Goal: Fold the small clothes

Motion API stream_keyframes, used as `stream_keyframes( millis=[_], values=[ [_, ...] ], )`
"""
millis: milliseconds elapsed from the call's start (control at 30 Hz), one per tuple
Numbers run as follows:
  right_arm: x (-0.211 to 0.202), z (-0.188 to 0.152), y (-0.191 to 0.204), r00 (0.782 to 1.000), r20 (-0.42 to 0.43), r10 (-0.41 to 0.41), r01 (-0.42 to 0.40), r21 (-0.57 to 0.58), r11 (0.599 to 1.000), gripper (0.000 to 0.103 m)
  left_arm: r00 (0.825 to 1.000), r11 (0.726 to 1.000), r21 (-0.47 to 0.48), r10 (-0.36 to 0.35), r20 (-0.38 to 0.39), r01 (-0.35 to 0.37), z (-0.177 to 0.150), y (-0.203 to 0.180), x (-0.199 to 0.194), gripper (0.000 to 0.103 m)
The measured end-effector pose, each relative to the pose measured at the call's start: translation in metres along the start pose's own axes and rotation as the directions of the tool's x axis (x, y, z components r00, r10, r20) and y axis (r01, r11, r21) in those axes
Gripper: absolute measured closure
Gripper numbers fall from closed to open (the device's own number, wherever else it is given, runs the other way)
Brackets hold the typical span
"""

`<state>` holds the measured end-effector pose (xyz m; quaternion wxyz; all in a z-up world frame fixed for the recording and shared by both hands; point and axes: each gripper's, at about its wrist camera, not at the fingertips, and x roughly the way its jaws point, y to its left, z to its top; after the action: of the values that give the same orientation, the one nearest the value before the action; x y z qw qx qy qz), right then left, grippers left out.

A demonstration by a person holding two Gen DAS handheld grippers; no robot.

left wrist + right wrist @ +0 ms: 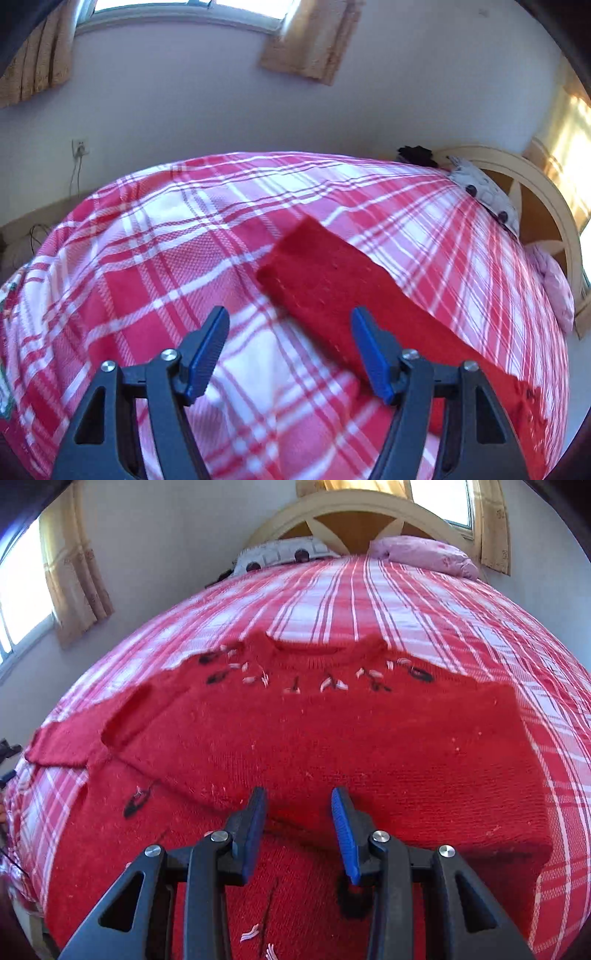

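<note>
Sweater [314, 731] lies flat on the checked bedspread [424, 602], neckline toward the headboard [354, 506], one sleeve [332, 280] stretched out sideways. Left gripper [290, 354] is spread wide over bare cover beside that sleeve's cuff edge. Right gripper [299, 830] (parted, empty) hovers above the sweater's lower body.

Bed cover: I see a red-and-white plaid bedspread [424, 602].
Head end: pink pillow [424, 555] beside a patterned pillow [280, 555], both against the arched headboard [354, 506].
Wall: wall socket [80, 148], tan curtains [310, 40].
</note>
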<state>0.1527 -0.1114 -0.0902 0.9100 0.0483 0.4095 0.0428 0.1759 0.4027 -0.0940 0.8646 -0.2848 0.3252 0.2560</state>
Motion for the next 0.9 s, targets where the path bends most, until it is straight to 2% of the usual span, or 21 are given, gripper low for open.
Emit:
stream_keyframes(
  millis=[133,233,267,300,367,400,567,667,767,833,900],
  values=[
    [0.001,-0.002,-0.001,1.0,-0.009,0.008,-0.008,0.006,1.0,0.065,0.997,0.996,-0.082,-0.028,-0.075,0.022,0.005,0.009,0.031,0.033],
    [0.001,-0.003,0.002,1.0,-0.01,-0.004,0.004,-0.008,1.0,0.064,0.999,0.999,-0.054,-0.008,-0.048,0.006,0.007,-0.001,0.034,0.034],
    [0.001,-0.003,0.003,1.0,-0.011,-0.005,0.005,-0.01,1.0,0.064,0.999,0.999,-0.044,-0.012,-0.05,0.01,0.007,-0.004,0.036,0.042],
    [0.002,-0.003,0.003,1.0,-0.012,-0.005,0.005,-0.012,1.0,0.063,0.999,0.999,-0.035,-0.011,-0.051,0.009,0.008,-0.005,0.038,0.063],
    [0.003,-0.002,0.003,1.0,-0.013,-0.004,0.004,-0.013,1.0,0.063,0.998,0.999,-0.02,0.029,-0.054,-0.03,0.009,-0.005,0.041,0.087],
    [0.004,-0.002,0.003,1.0,-0.013,-0.003,0.003,-0.012,1.0,0.063,0.998,0.999,-0.023,0.025,-0.051,-0.026,0.011,-0.002,0.041,0.091],
    [0.003,-0.002,0.001,1.0,-0.007,0.007,-0.007,-0.004,1.0,0.063,0.999,1.0,-0.012,-0.002,-0.046,0.001,0.015,-0.001,0.035,0.097],
    [0.003,-0.002,0.0,1.0,-0.004,0.016,-0.016,0.003,1.0,0.063,1.0,0.999,0.036,-0.012,0.016,0.011,0.017,-0.017,0.014,0.097],
    [0.001,-0.002,-0.002,1.0,0.004,0.027,-0.027,0.014,1.0,0.063,0.992,0.991,0.103,-0.09,0.089,0.08,0.017,-0.047,-0.02,0.097],
    [0.001,-0.002,-0.005,0.999,0.007,0.041,-0.041,0.027,0.999,0.063,0.979,0.975,0.173,-0.163,0.125,0.14,0.013,-0.077,-0.048,0.097],
    [-0.002,-0.002,-0.008,0.998,0.016,0.057,-0.057,0.044,0.997,0.063,0.956,0.943,0.26,-0.251,0.15,0.207,0.002,-0.113,-0.077,0.097]
  ],
)
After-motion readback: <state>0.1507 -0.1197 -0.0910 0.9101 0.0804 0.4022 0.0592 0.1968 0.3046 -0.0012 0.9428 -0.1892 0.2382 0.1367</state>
